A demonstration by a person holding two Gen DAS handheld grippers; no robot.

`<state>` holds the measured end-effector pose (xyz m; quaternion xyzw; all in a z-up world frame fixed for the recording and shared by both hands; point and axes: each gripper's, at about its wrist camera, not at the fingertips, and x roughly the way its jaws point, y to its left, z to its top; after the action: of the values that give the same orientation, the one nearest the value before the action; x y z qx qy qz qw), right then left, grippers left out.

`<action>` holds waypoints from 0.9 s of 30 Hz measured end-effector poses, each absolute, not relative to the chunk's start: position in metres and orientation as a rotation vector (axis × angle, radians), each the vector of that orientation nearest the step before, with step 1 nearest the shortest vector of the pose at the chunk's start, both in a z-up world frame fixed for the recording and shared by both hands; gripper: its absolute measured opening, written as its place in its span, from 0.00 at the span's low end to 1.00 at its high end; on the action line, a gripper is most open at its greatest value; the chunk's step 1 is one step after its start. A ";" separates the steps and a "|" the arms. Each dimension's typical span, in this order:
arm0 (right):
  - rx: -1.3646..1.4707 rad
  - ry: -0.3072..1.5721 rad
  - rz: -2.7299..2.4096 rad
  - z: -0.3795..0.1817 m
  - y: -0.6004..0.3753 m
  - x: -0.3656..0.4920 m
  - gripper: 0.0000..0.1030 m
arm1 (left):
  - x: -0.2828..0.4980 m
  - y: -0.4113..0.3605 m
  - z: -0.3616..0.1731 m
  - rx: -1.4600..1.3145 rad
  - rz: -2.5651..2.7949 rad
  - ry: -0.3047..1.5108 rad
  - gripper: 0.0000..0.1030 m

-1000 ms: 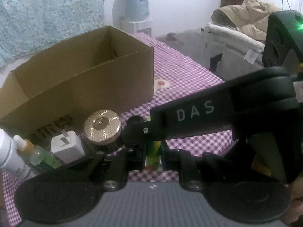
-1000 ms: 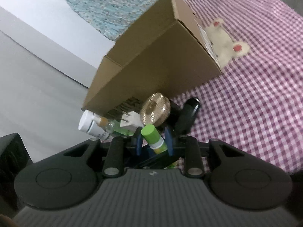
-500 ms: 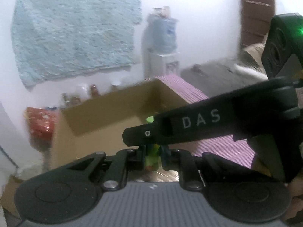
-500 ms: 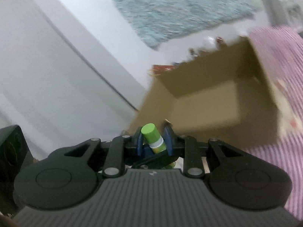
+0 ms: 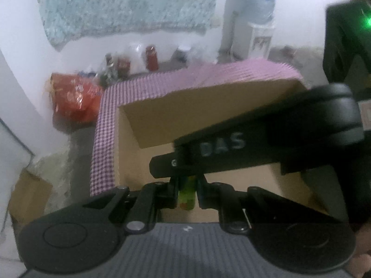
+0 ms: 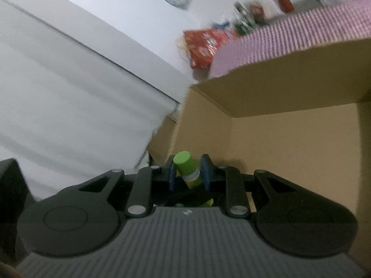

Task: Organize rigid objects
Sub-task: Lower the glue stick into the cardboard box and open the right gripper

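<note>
A green glue stick (image 6: 185,165) with a lime cap and a white band is pinched between the blue pads of my right gripper (image 6: 188,173), which is shut on it. In the left wrist view the stick's lower green body (image 5: 186,194) sits between the jaws of my left gripper (image 5: 187,180), also shut on it. The right gripper's black finger (image 5: 220,143), marked DAS, crosses just above the left tips. Both grippers hang over the open cardboard box (image 5: 208,115), whose brown inner walls (image 6: 289,150) fill the view beyond the stick. The stick's middle is hidden.
The box stands on a purple checked tablecloth (image 5: 104,139) near the table's corner. Beyond the edge, on the floor, lie a red bag (image 5: 74,97), several jars (image 5: 151,56) by the wall, a water dispenser (image 5: 257,11) and a small carton (image 5: 27,197).
Both grippers have carried the green stick up from the table in front of the box to above its open inside. The gold-lidded jar, charger and bottles have left the view.
</note>
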<state>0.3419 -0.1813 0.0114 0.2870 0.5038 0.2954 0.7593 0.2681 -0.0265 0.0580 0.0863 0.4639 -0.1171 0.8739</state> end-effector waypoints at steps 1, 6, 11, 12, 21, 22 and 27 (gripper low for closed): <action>0.628 1.121 0.636 0.004 -0.177 0.349 0.21 | 0.274 -0.024 0.053 0.185 -0.231 0.985 0.16; 0.682 1.228 0.599 -0.034 -0.159 0.371 0.23 | 0.293 -0.023 0.031 0.244 -0.175 1.028 0.20; 0.686 1.253 0.580 -0.052 -0.148 0.384 0.35 | 0.300 -0.023 0.030 0.256 -0.137 1.022 0.35; 0.695 1.247 0.578 -0.052 -0.148 0.385 0.38 | 0.300 -0.022 0.032 0.258 -0.133 1.009 0.36; 0.767 1.158 0.560 -0.030 -0.187 0.368 0.49 | 0.274 -0.016 0.066 0.208 -0.154 0.888 0.48; 0.772 1.140 0.561 -0.024 -0.194 0.363 0.49 | 0.271 -0.014 0.071 0.197 -0.160 0.872 0.49; 0.825 1.044 0.583 0.008 -0.237 0.331 0.49 | 0.243 -0.005 0.097 0.169 -0.182 0.782 0.53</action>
<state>0.3312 -0.2367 0.0081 0.3772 0.4774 0.2666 0.7475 0.2433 -0.0046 0.0973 0.0824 0.3799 -0.0883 0.9171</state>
